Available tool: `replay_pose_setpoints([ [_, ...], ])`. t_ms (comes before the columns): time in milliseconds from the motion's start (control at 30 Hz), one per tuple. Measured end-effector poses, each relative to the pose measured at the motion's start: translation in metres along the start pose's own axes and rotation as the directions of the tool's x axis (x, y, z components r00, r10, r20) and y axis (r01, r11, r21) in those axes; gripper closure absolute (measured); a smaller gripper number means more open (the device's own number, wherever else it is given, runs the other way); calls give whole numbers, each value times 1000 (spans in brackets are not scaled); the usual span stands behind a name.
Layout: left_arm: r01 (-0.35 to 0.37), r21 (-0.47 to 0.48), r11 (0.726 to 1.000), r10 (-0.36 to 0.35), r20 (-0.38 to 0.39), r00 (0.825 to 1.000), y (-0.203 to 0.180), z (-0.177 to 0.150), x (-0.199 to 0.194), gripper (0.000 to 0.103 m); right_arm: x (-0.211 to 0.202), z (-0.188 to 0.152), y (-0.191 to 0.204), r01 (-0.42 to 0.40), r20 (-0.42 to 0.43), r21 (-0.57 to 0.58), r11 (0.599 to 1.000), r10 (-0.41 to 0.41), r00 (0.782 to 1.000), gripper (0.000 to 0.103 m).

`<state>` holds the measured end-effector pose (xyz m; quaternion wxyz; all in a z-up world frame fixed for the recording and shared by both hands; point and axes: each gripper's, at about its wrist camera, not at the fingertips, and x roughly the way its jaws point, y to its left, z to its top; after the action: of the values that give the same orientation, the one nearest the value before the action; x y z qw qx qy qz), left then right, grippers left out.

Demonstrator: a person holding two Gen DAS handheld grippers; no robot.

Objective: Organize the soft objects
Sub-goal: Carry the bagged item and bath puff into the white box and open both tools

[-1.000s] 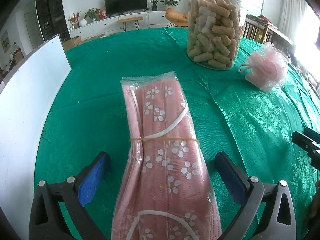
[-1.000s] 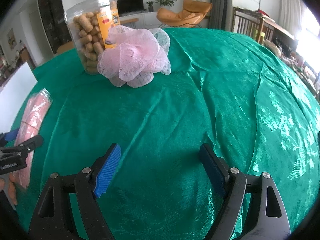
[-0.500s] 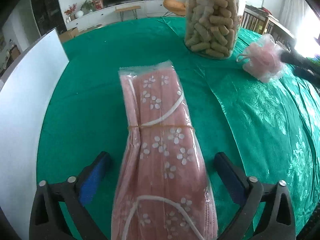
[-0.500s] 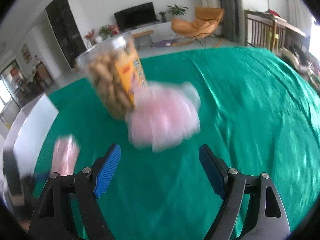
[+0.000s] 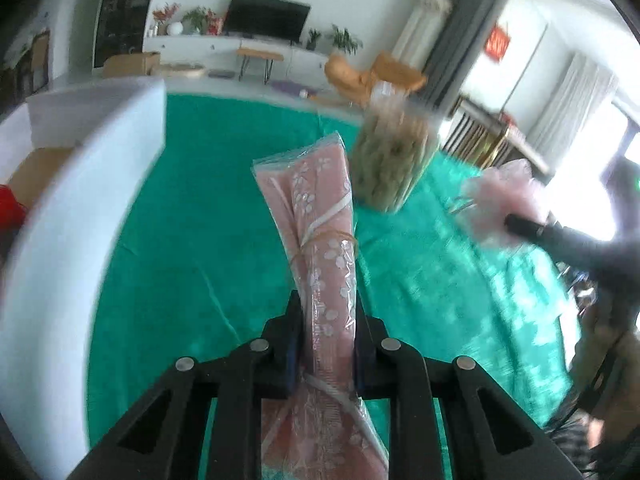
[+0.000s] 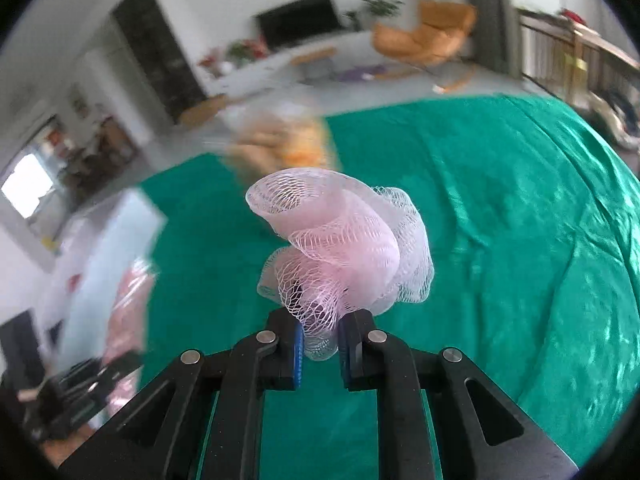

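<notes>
A clear pack of pink flowered face masks (image 5: 316, 216), bound with a rubber band, hangs above the green tablecloth (image 5: 192, 248). My left gripper (image 5: 327, 312) pinches it, its jaws still closing, pads pressed on both sides. The pack's far end sticks up and forward. My right gripper (image 6: 320, 332) is shut on the lower edge of a pink mesh bath puff (image 6: 344, 240), held off the cloth. In the left wrist view the puff (image 5: 496, 196) shows blurred at the right, on the right gripper (image 5: 516, 224). The right wrist view shows the pack (image 6: 128, 304) blurred at the lower left.
A white open box (image 5: 80, 184) stands at the table's left edge, something red inside it. A clear jar of tan snack sticks (image 5: 392, 160) stands at the back of the table. A person's hand and sleeve (image 5: 600, 264) are at the right.
Both grippers went from wide open to shut. The left closed on the mask pack and lifted it off the cloth. The right reached the puff, closed on it and raised it.
</notes>
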<state>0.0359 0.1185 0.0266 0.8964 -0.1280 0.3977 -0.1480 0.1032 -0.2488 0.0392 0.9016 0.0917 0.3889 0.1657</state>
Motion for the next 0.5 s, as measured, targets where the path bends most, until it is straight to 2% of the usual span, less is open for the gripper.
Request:
replay_pose_setpoints([
  [67, -7, -8, 1000, 7, 58, 998, 9, 12, -38, 83, -12, 8, 45, -77, 10, -64, 995, 78, 997, 88],
  [133, -59, -14, 998, 60, 109, 992, 28, 21, -76, 83, -16, 16, 97, -173, 8, -122, 977, 176, 984, 88],
  [233, -161, -65, 985, 169, 145, 975, 66, 29, -119, 82, -10, 21, 179, -321, -37, -187, 928, 320, 947, 88],
  [267, -222, -100, 970, 235, 152, 960, 88, 29, -137, 82, -6, 21, 204, -365, -57, -199, 910, 361, 931, 88],
  [300, -256, -116, 960, 272, 151, 951, 100, 28, -146, 80, -1, 21, 229, -407, -82, -209, 889, 399, 913, 88],
  [367, -369, -167, 914, 393, 143, 908, 133, 22, -167, 70, 12, 14, 273, -482, -141, -215, 849, 461, 876, 83],
  [400, -425, -190, 885, 451, 122, 884, 148, 17, -173, 48, 19, 8, 289, -511, -171, -213, 833, 483, 859, 78],
  [433, -473, -212, 855, 499, 92, 862, 163, 12, -178, 22, 29, 2, 304, -538, -210, -208, 817, 500, 840, 65],
  [467, -517, -235, 823, 544, 60, 837, 177, 5, -181, 13, 41, -5, 318, -558, -252, -201, 805, 508, 824, 44],
  [500, -539, -249, 805, 566, 50, 823, 186, -1, -184, 10, 52, -13, 330, -559, -285, -197, 805, 499, 819, 34],
])
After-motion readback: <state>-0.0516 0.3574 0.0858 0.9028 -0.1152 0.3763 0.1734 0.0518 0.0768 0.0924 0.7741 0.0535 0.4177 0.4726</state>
